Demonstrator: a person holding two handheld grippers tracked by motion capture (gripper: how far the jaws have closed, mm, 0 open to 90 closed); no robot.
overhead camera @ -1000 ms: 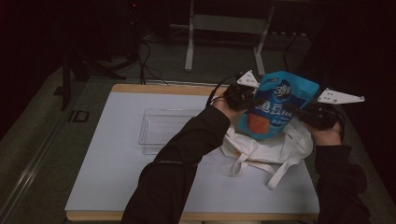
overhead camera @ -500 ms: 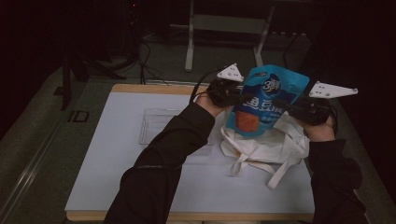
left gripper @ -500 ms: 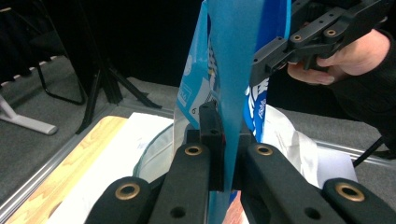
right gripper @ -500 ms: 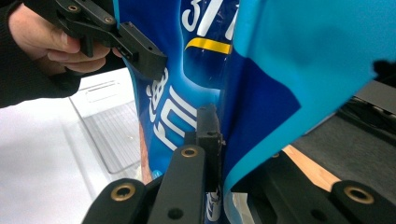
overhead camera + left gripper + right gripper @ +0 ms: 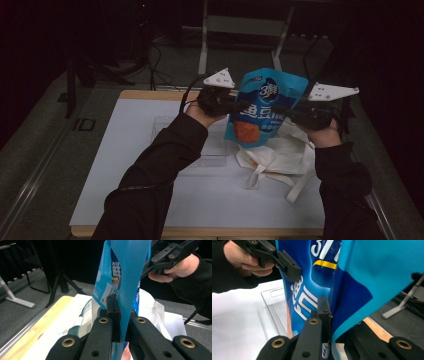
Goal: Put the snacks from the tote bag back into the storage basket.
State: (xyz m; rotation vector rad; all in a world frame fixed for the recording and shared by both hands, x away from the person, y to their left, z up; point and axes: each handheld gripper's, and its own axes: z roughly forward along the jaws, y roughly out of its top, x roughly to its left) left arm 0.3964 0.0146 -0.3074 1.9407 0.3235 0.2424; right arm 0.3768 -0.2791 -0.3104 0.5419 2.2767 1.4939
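A glossy blue pouch [image 5: 265,107], flat and crinkled, with white lettering and an orange patch low on its front, hangs upright in the air between the two grippers. The left gripper [image 5: 239,106] has its fingers clenched on the pouch's left edge, and the right gripper [image 5: 286,111] is clenched on the right edge. The left gripper view shows the thin film pinched edge-on between the black fingers [image 5: 113,312]. The right gripper view shows the printed face bulging past its fingers [image 5: 323,312]. Below the fingers lies a soft, rumpled white cloth bag [image 5: 280,157] with limp straps. Beside it sits a clear ribbed plastic tray [image 5: 210,150], both on the smooth white tabletop [image 5: 125,165].
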